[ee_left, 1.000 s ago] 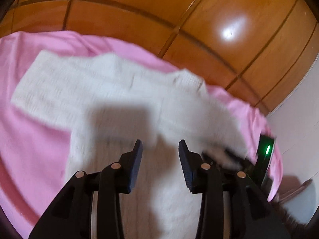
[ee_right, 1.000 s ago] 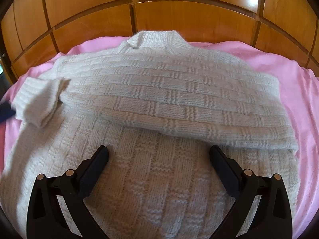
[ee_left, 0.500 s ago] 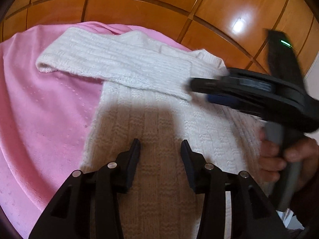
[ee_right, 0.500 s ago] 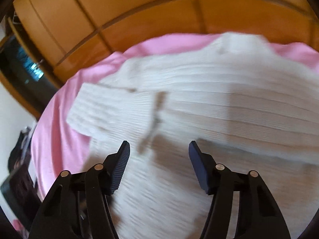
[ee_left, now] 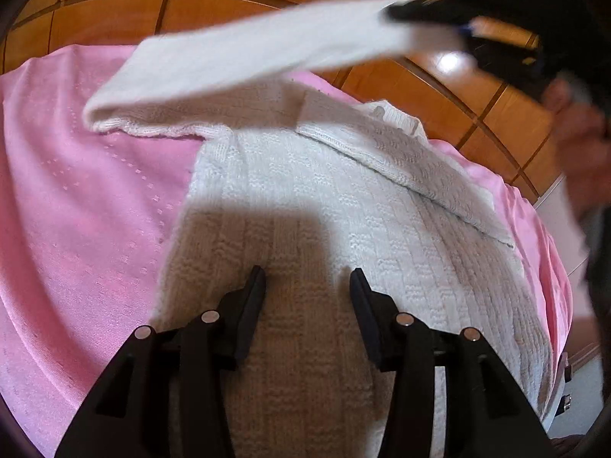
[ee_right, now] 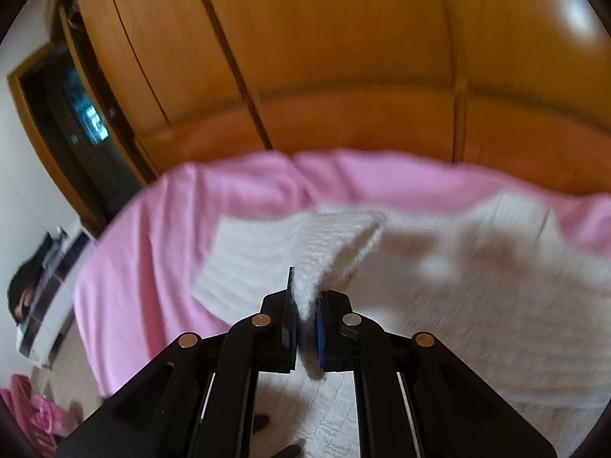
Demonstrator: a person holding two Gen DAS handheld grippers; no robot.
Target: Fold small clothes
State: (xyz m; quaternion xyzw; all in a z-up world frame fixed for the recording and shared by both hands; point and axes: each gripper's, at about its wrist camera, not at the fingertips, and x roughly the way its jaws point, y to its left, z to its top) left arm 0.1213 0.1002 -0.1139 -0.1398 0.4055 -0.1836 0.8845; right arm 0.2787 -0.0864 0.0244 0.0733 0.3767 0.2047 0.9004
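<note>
Two grippers work on one white knitted sweater [ee_left: 343, 206]. It lies flat on a pink blanket [ee_left: 76, 198], so there is a soft, smooth place to fold it.

The right gripper [ee_right: 305, 328] has just snapped its jaws together, and they now pinch the end of a sleeve [ee_right: 324, 252]. In the left wrist view that sleeve [ee_left: 248, 53] is stretched up in the air above the sweater's body, with the right gripper [ee_left: 458, 26] at its far end. My guess is that it is held high so it can swing over and land flat across the chest without dragging.

The other sleeve [ee_left: 401, 164] already lies folded across the body, slanting toward the pink edge.

The left gripper [ee_left: 307, 286] hovers low over the bottom part of the sweater. Its jaws have been opening a little and stand partly apart, with nothing between them. I think it waits there to keep the knit from sliding, or to grab the hem next.

A shiny wooden wardrobe [ee_right: 305, 57] stands behind the blanket.
</note>
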